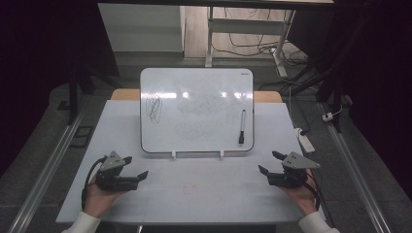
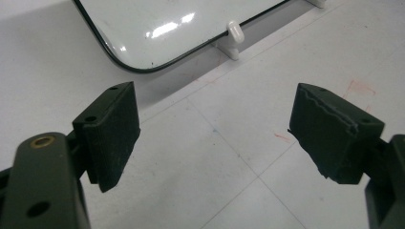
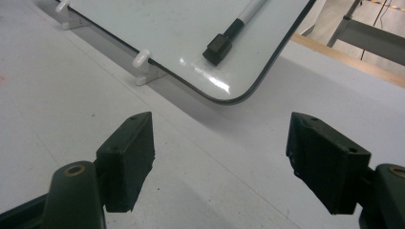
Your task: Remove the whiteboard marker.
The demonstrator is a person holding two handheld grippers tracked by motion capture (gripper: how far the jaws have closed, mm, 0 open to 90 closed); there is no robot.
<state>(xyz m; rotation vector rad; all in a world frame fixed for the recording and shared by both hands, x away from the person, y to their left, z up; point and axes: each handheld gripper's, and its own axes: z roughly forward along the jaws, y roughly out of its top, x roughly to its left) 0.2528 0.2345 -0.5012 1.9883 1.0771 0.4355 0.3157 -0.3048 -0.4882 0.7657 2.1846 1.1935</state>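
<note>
The left tool (image 1: 137,166) rests low over the desk (image 1: 194,194) in the person's left hand (image 1: 99,196), its jaws spread wide with nothing between them. In the left gripper view the left tool (image 2: 212,136) has bare desk surface between its two black pads (image 2: 112,136), with thin seam lines and faint reddish marks on the white top.

The right tool (image 1: 269,162) sits at the same depth on the other side, held in the right hand (image 1: 303,196), and its jaws are also spread apart and empty. In the right gripper view the right tool (image 3: 219,157) has plain grey-white desk between its jaws.

Ahead of both tools, between them and a little farther from the person, a board (image 1: 197,110) stands tilted back on two small white feet (image 1: 173,155). Its near left corner lies just ahead of the left tool (image 2: 143,33), and its near right corner just ahead of the right one (image 3: 191,43).

A marker (image 1: 242,126) lies on the board's right part, closer to the right tool, its black cap (image 3: 217,49) pointing toward the person. A dark scribble (image 1: 153,108) sits on the board's left part, ahead of the left tool, and fainter smudged traces cover the middle.

Beyond the desk's right edge, past the right tool, a white power strip (image 1: 305,141) lies on the floor.
</note>
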